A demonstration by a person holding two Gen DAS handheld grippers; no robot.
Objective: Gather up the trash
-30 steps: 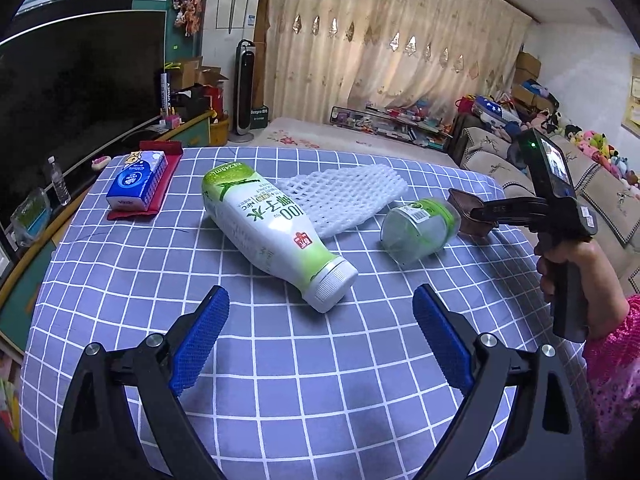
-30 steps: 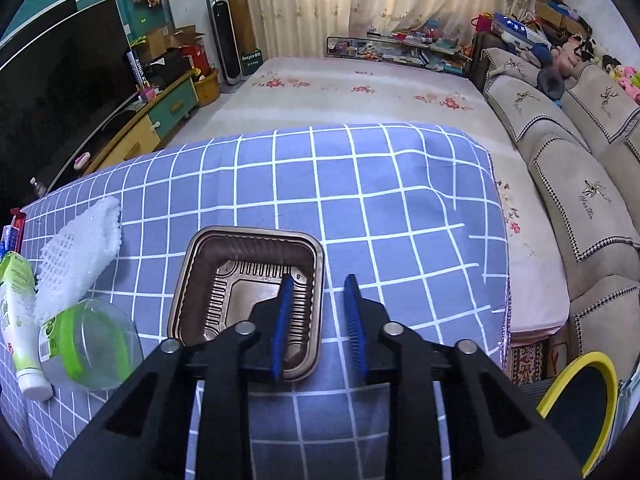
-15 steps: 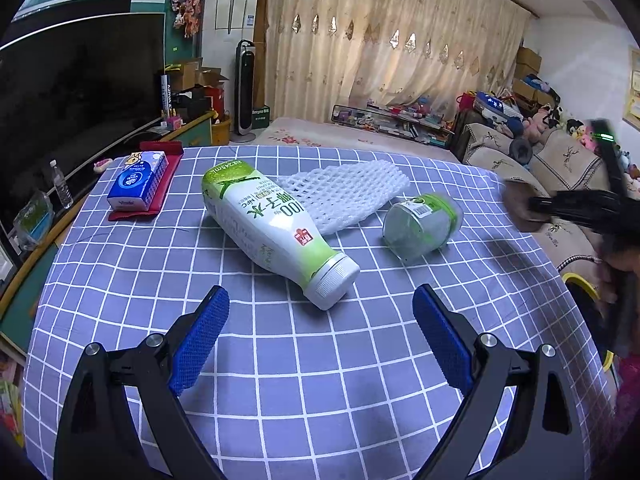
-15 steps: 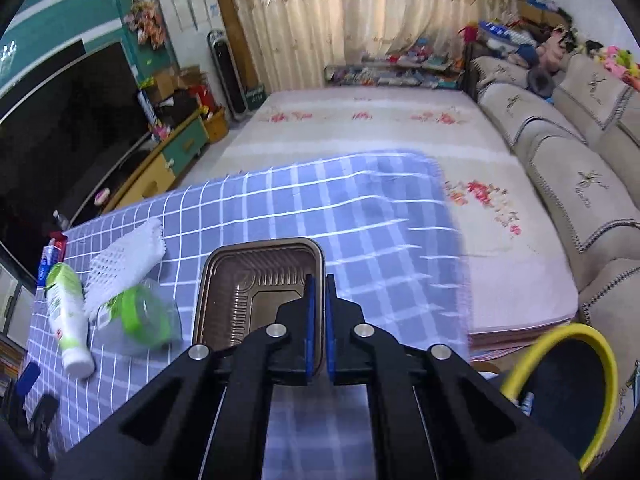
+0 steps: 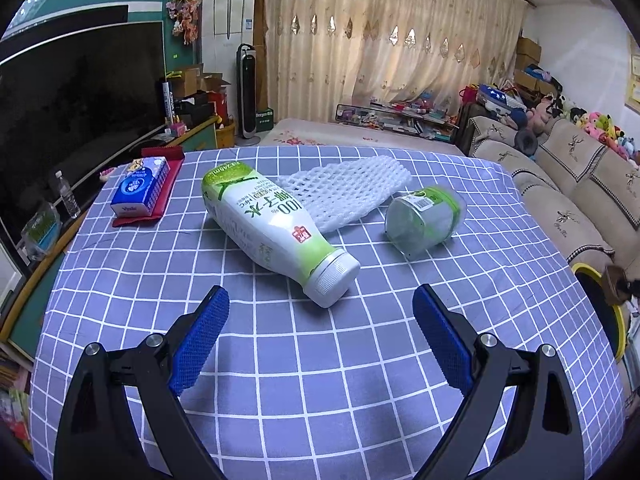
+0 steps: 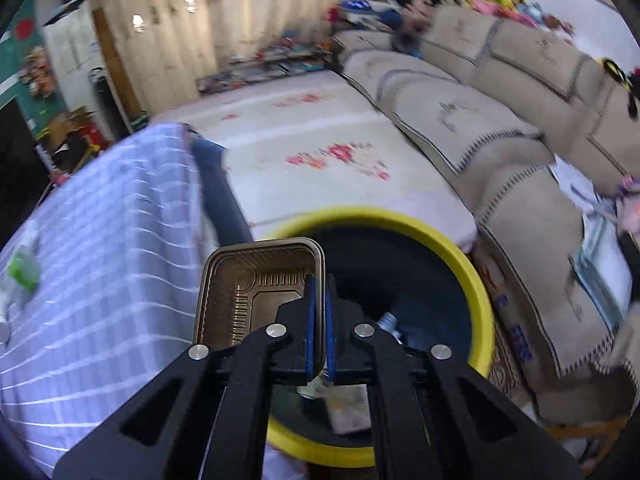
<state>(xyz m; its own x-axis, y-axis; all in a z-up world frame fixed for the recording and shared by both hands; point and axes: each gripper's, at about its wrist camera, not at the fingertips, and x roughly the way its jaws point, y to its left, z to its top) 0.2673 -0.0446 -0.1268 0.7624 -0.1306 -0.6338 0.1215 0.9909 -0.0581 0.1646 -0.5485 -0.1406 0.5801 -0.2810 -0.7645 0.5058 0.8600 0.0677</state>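
Two hand-held grippers show: the right hand-held gripper (image 6: 318, 320) is clamped on a brown tray (image 6: 252, 292), seemingly above the yellow-rimmed bin (image 6: 472, 272). Left hand-held gripper (image 5: 320, 316) hangs apart over the bench (image 5: 320, 380), near a bottle (image 5: 272, 228).

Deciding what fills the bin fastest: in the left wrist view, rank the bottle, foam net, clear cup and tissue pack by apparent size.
1. bottle
2. foam net, partly hidden behind the bottle, so unsure
3. clear cup and tissue pack look alike; not ranked
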